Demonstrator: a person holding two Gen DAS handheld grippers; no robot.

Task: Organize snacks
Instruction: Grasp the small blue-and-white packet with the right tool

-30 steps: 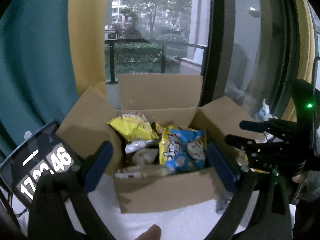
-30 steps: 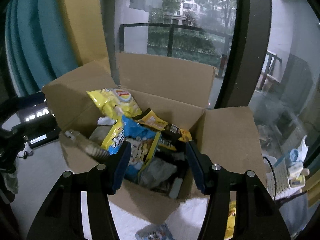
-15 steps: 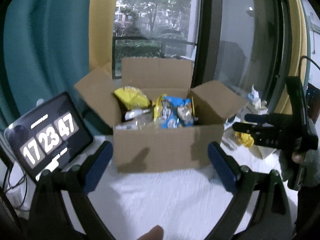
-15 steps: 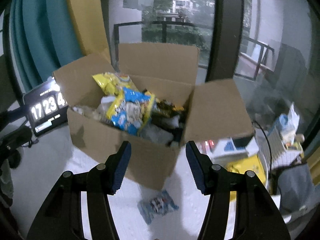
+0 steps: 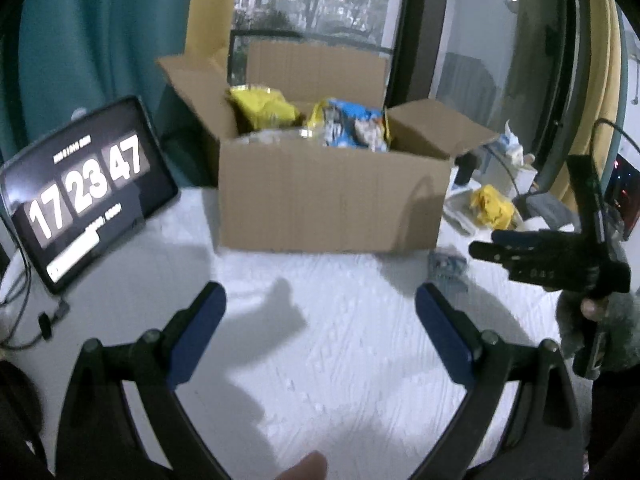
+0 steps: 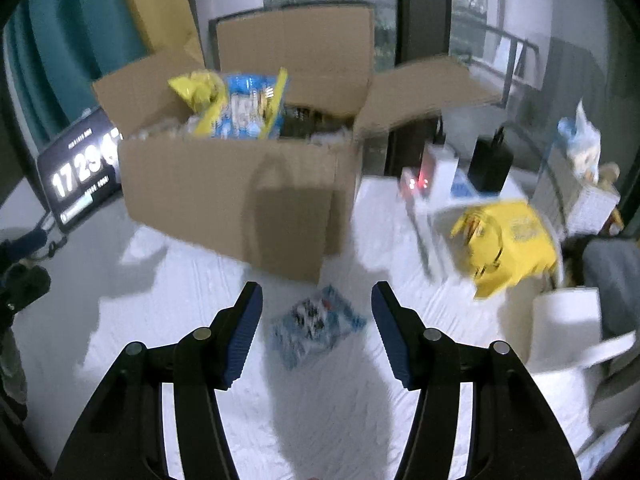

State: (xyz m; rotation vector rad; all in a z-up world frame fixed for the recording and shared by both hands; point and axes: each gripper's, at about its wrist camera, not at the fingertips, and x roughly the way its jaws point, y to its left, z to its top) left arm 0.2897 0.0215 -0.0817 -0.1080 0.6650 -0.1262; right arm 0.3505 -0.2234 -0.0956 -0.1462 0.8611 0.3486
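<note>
Snacks: a small blue packet (image 6: 316, 326) lies blurred on the white table (image 6: 200, 300) between the right gripper's (image 6: 317, 334) spread, empty jaws, print unreadable. The left gripper (image 5: 320, 320) gapes wide over bare cloth. Beyond, the cardboard box (image 6: 240, 200) hides most bags; only a yellow bag (image 5: 262, 106) and a blue bag (image 5: 352, 128) poke out.

Matt brown corrugated cardboard box (image 6: 224, 196), ribbed on its walls, sits on a white textured cloth table cover (image 5: 328, 360). Glossy yellow crinkled plastic snack bag (image 5: 262, 110) and shiny blue foil packet (image 6: 316, 326). Smooth glassy black tablet screen (image 5: 84, 192).
</note>
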